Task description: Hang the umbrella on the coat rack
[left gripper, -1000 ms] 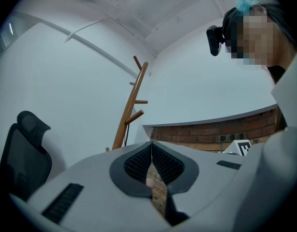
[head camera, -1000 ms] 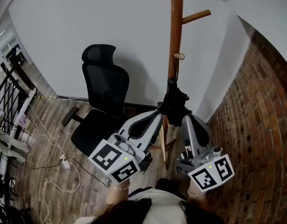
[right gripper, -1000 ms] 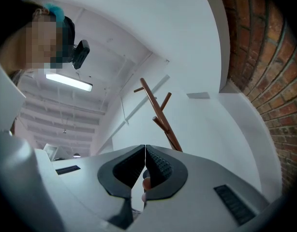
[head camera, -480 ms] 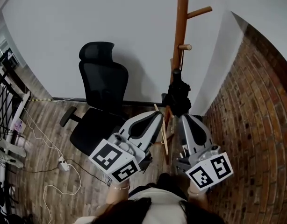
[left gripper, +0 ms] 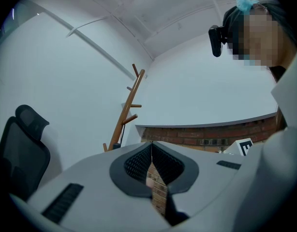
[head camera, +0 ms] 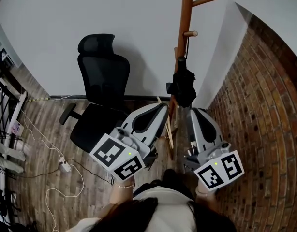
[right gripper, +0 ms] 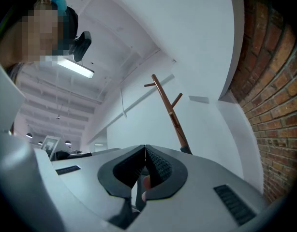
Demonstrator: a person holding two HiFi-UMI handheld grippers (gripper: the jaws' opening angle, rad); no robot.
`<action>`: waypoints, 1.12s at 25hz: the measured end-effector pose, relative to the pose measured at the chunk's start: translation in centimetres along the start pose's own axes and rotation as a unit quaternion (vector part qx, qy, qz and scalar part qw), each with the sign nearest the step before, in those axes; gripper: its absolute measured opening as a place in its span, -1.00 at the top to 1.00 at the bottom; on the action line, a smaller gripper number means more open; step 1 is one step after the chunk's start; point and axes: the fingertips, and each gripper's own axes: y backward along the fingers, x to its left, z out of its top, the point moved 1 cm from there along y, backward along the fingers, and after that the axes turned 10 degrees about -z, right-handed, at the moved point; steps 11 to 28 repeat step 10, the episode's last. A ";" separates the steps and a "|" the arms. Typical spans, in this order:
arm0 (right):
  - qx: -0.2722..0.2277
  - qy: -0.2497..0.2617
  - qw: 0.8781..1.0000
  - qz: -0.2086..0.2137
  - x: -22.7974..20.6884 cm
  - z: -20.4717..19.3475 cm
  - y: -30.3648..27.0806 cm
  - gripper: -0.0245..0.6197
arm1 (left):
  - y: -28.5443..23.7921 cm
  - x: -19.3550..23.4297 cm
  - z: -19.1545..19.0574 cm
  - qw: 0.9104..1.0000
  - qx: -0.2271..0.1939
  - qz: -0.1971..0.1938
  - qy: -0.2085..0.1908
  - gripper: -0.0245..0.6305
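Observation:
A folded black umbrella hangs against the wooden coat rack, with a thin strap running up to a short peg. My left gripper is just below and left of the umbrella, shut with nothing in it. My right gripper is just below and right of it, also shut and empty. Neither one touches the umbrella. In the left gripper view the rack rises beyond the closed gripper. The right gripper view shows the rack above the closed gripper.
A black office chair stands left of the rack. A brick wall closes the right side and a white wall stands behind. A power strip with cables lies on the wood floor at left, near a black railing.
Both grippers have drawn back a little from the umbrella, which was between their tips a second ago. The umbrella now hangs higher in view, near the peg.

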 end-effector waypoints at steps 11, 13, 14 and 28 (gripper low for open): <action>0.001 0.000 1.000 -0.013 -0.9 0.1 0.9 0.81 | -0.8 -0.4 -0.5 1.000 -0.001 -0.008 0.010 0.89; 0.001 0.000 1.000 -0.013 -0.9 0.1 0.9 0.81 | -0.8 -0.4 -0.5 1.000 -0.001 -0.008 0.010 0.89; 0.001 0.000 1.000 -0.013 -0.9 0.1 0.9 0.81 | -0.8 -0.4 -0.5 1.000 -0.001 -0.008 0.010 0.89; 0.001 0.000 1.000 -0.013 -0.9 0.1 0.9 0.81 | -0.8 -0.4 -0.5 1.000 -0.001 -0.008 0.010 0.89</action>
